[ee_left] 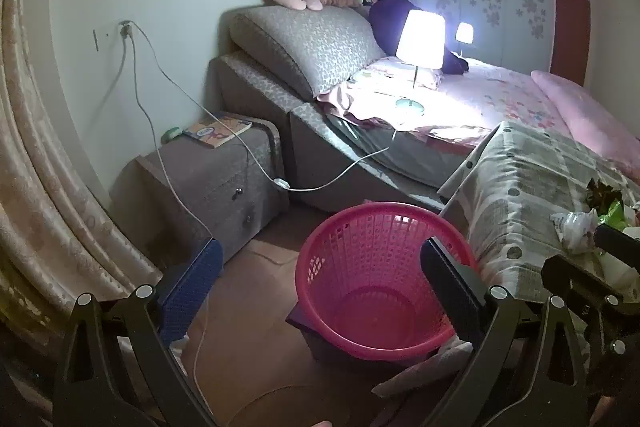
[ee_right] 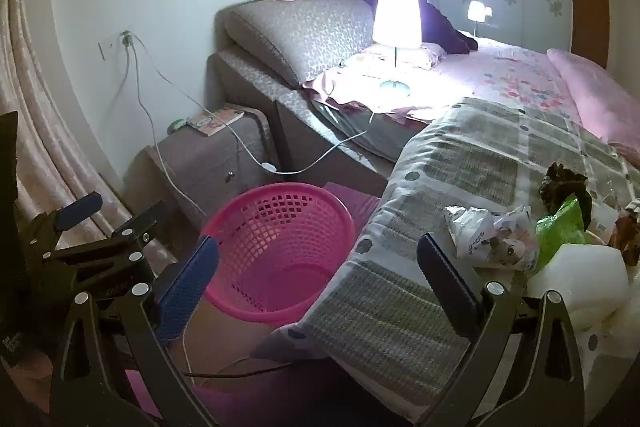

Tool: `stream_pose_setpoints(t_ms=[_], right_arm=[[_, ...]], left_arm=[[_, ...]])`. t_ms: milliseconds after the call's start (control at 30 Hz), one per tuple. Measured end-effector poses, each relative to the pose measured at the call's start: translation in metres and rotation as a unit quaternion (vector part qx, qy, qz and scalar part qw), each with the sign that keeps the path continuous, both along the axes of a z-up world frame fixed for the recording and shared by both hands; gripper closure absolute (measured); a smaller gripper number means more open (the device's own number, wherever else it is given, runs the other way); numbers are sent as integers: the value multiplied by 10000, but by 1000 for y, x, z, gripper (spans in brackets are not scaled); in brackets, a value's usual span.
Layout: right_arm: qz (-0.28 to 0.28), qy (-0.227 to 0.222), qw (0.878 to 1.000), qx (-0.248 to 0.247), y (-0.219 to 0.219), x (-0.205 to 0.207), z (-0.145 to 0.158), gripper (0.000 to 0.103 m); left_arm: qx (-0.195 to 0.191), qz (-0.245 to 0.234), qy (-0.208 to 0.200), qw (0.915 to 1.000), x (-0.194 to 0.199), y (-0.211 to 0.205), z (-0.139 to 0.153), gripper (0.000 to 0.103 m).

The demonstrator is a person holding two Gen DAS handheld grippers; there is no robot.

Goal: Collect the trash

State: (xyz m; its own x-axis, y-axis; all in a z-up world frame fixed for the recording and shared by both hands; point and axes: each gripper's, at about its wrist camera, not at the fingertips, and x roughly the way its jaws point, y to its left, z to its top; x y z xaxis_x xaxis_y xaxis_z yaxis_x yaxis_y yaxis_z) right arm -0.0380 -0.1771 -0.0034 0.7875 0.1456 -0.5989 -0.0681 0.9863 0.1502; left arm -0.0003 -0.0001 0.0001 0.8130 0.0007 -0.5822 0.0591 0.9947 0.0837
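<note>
A pink mesh basket [ee_left: 376, 283] stands empty on the floor beside a low table under a checked cloth [ee_left: 532, 179]. My left gripper [ee_left: 320, 287] hovers over the basket's near rim, open, with nothing between its fingers. In the right wrist view the basket [ee_right: 280, 251] lies lower left. My right gripper [ee_right: 320, 279] is open above the cloth's [ee_right: 460, 163] front corner and holds nothing. The trash lies just right of it: a crumpled white wrapper [ee_right: 492, 239], a green bag [ee_right: 560, 231], a white foam block [ee_right: 580, 271] and a dark wrapper [ee_right: 560, 183]. The left gripper [ee_right: 114, 217] shows at the left edge.
Behind the basket is a bed [ee_left: 500, 107] with a lit lamp [ee_left: 420, 39] on it. A grey nightstand [ee_left: 216, 179] bearing a book stands at the left. A white cable [ee_left: 160, 131] trails from the wall socket across the floor. A curtain [ee_left: 48, 187] hangs at far left.
</note>
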Motion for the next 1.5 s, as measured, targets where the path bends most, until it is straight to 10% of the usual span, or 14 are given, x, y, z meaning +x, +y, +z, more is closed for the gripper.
stream_pose_setpoints(t_ms=[1500], right_arm=[[53,8,9999,85,9,-1,-6,7]], left_arm=[[36,-46,168,9998,1,-6,-10,8]])
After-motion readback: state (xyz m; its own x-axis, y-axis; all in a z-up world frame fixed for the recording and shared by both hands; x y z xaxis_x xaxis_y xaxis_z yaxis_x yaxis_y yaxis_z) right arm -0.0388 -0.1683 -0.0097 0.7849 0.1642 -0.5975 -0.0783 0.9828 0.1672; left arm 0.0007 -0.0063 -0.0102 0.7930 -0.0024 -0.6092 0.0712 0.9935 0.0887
